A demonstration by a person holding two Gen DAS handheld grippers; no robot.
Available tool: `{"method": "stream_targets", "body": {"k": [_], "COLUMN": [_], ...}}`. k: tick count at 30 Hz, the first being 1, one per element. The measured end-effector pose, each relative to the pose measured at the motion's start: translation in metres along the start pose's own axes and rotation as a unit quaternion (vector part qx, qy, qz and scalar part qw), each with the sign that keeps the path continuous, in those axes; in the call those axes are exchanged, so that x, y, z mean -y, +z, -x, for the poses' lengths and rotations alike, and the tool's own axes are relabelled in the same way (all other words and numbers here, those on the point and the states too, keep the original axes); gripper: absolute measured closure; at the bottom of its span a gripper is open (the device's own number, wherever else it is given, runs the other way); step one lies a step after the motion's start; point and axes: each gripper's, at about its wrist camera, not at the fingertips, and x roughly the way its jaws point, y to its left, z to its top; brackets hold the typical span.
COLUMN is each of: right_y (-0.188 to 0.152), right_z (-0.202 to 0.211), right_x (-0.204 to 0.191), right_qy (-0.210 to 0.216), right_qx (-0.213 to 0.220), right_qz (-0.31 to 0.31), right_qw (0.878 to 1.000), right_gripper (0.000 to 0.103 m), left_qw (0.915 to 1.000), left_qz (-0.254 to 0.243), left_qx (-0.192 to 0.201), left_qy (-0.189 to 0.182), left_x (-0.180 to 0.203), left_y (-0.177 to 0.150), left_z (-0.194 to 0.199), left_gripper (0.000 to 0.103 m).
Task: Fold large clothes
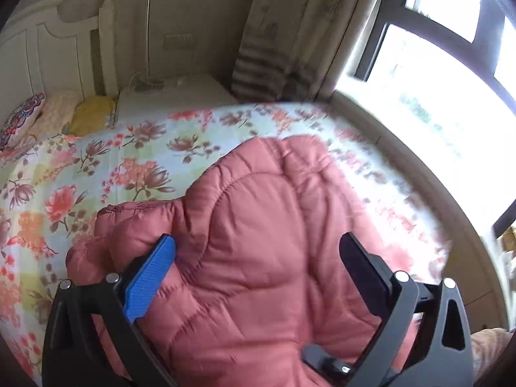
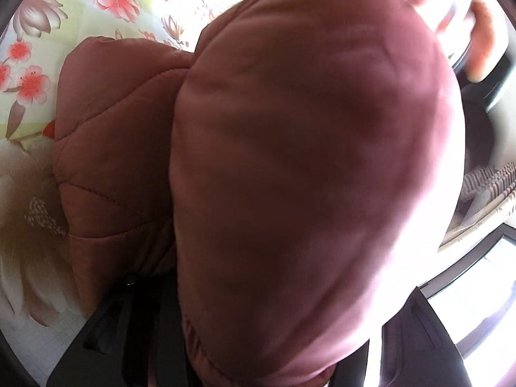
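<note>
My left gripper [image 1: 258, 251] stands wide open astride the pink quilted jacket [image 1: 258, 225], blue pad at nine o'clock against the fabric; the jacket lies on the floral bedspread [image 1: 96, 161]. My right gripper is buried under jacket fabric [image 2: 306, 161]; I cannot tell its grip

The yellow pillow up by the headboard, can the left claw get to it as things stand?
Probably not yet. The left claw stands open around the pink puffer jacket, and the yellow pillow lies far across the floral bedspread.
</note>
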Motion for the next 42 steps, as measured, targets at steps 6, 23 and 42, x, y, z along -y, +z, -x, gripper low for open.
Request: {"method": "stream_targets", "body": {"k": [6,23,42], "right_y": [-0.015,-0.140,-0.060], "right_z": [0.013,0.012,-0.015], "right_x": [0.006,0.222,0.102], "right_qy": [0.002,0.267,0.254], "right_qx": [0.017,0.077,0.008], "right_qz": [0.004,-0.470,-0.296], "right_qw": [1.000,0.838,0.921], "right_gripper": [0.053,0.047,0.044], "left_qw": [0.9994,0.9981,0.9907], "left_qz": [0.012,0.012,0.059], "left_qx": [0.030,0.060,0.013], "left_qy": [-0.008,0.006,0.122], "left_x": [-0.043,-0.042,-0.004], "left_y": [-0.037,-0.025,-0.005], "left_z": [-0.047,-0.033,-0.005], "left_gripper": [0.002,0.002,0.002]}}
